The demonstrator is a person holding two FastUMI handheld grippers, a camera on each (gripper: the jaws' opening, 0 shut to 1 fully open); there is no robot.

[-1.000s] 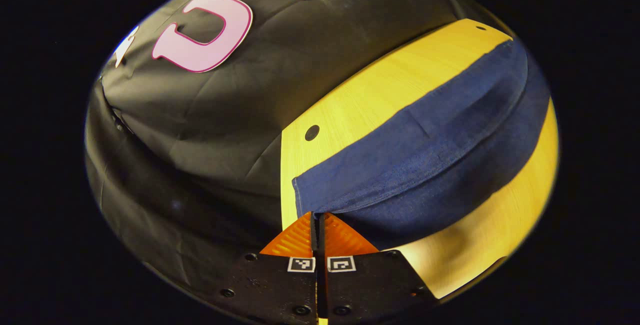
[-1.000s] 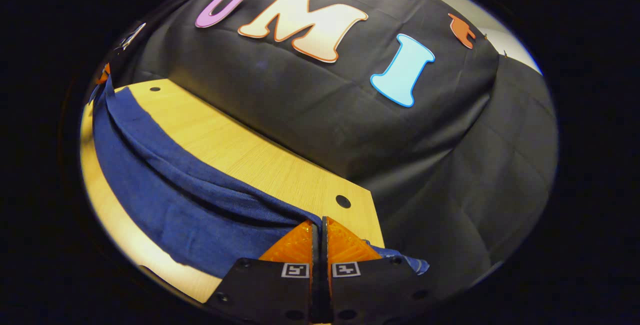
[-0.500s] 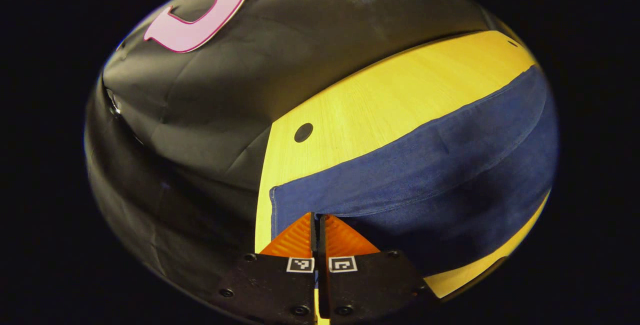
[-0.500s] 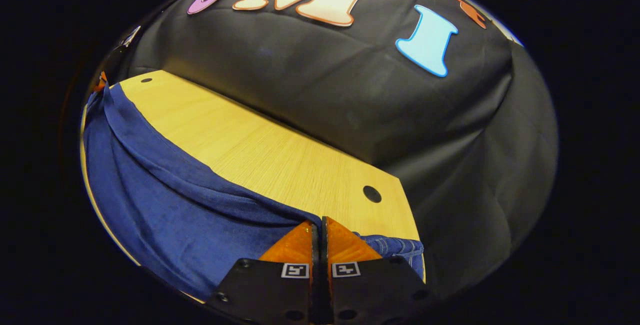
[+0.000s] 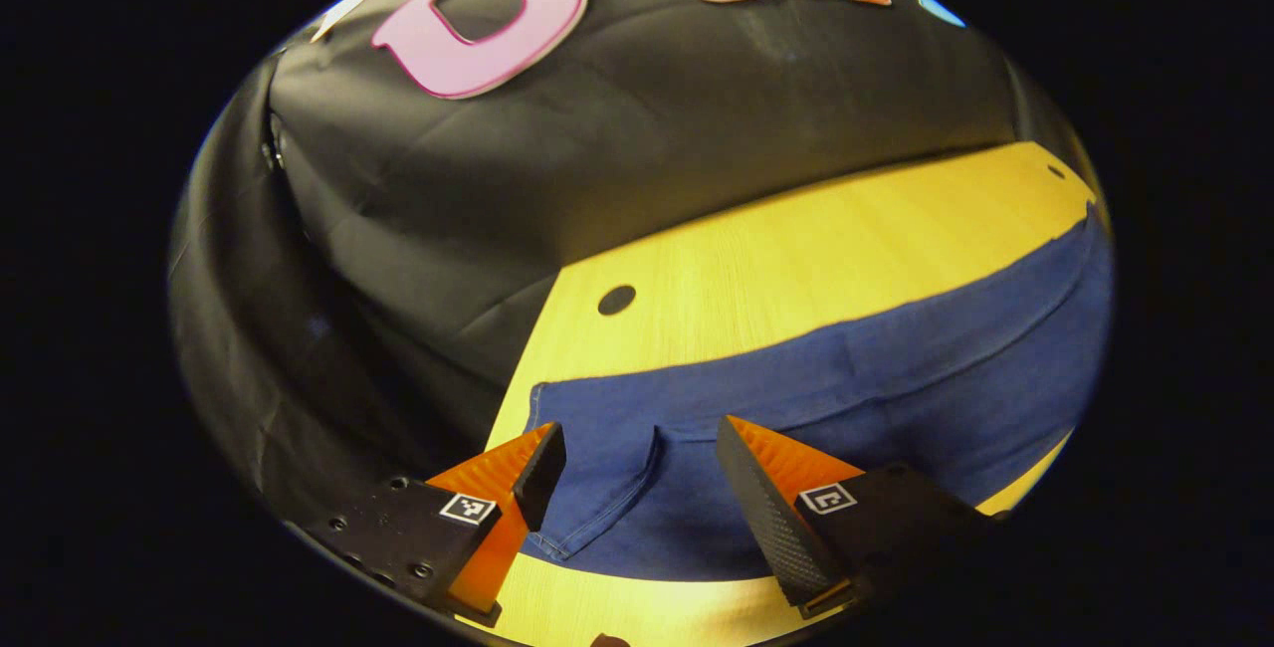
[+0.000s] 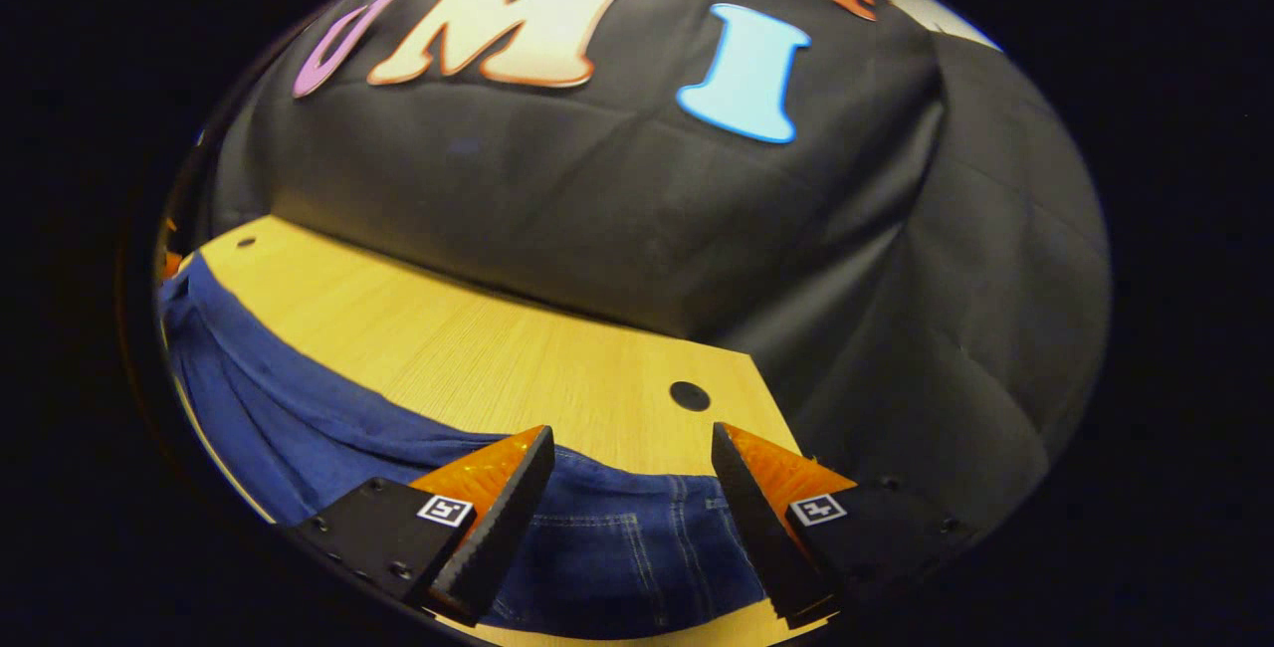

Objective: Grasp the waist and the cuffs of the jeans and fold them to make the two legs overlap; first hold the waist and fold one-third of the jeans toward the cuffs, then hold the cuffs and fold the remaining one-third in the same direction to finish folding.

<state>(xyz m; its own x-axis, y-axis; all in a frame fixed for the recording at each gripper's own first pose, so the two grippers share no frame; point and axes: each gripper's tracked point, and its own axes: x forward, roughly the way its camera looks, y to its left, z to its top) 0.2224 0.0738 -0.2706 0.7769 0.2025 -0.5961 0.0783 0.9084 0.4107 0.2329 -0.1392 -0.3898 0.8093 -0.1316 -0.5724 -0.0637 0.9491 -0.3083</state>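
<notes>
Both grippers are spread wide, gripping nothing. The left gripper (image 5: 637, 458) hovers over the cuff end of the jeans (image 5: 826, 398); the hem corner lies flat betw. its fingers and just ahead of them. The right gripper (image 6: 627, 463) hangs over the waist end, stitched denim and a pocket seam directly under and betw. its fingers.

Step, as I judge it: leg-over-leg fold looks done, since the jeans lie as one long narrow strip along the near side of the wooden table (image 5: 796, 249). Next is prob. the first third-fold, so the right gripper needs to drop, pinch the waist through both layers, lift and carry it toward the cuffs. The left may need a second waist corner or to pin the cloth; can't tell which.

View diffs: right gripper view gives waist stitching (image 6: 617, 547) and the table's far corner w/ a round hole (image 6: 689, 395) ahead of the fingers. Left gripper view gives the cuff hem edge (image 5: 542, 408), another hole (image 5: 616, 300) ahead-left, and the strip running off to its right.
</notes>
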